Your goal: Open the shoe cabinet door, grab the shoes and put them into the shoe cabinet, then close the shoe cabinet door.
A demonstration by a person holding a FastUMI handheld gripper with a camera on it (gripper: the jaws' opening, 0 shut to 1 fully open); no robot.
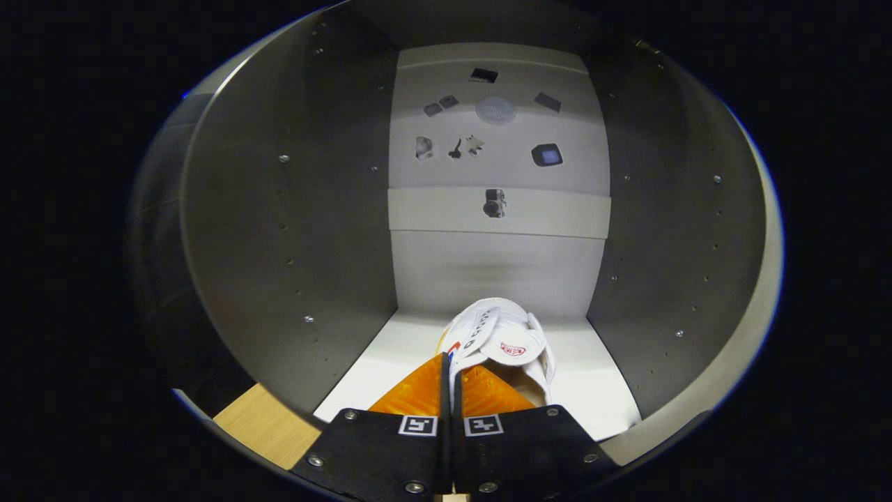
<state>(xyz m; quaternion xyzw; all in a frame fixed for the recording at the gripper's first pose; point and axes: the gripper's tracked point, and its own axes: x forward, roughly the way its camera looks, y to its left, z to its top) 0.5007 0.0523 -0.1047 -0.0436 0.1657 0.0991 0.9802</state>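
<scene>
My gripper (451, 369) reaches into the open shoe cabinet, its two fingers pressed close together on a thin white part of a white shoe (503, 340). The shoe has straps and a small red mark on its tongue. It sits just ahead of the fingertips, low over the cabinet's white bottom shelf (390, 362). Whether the sole rests on the shelf I cannot tell. The cabinet's grey side walls (293, 237) stand on both sides of me.
The cabinet's back panel (498, 265) is pale, with a horizontal rail across it and several small dark cut-outs and fittings above. A strip of light wood floor (261, 425) shows to the left, outside the cabinet's front edge. Bare shelf lies on both sides of the shoe.
</scene>
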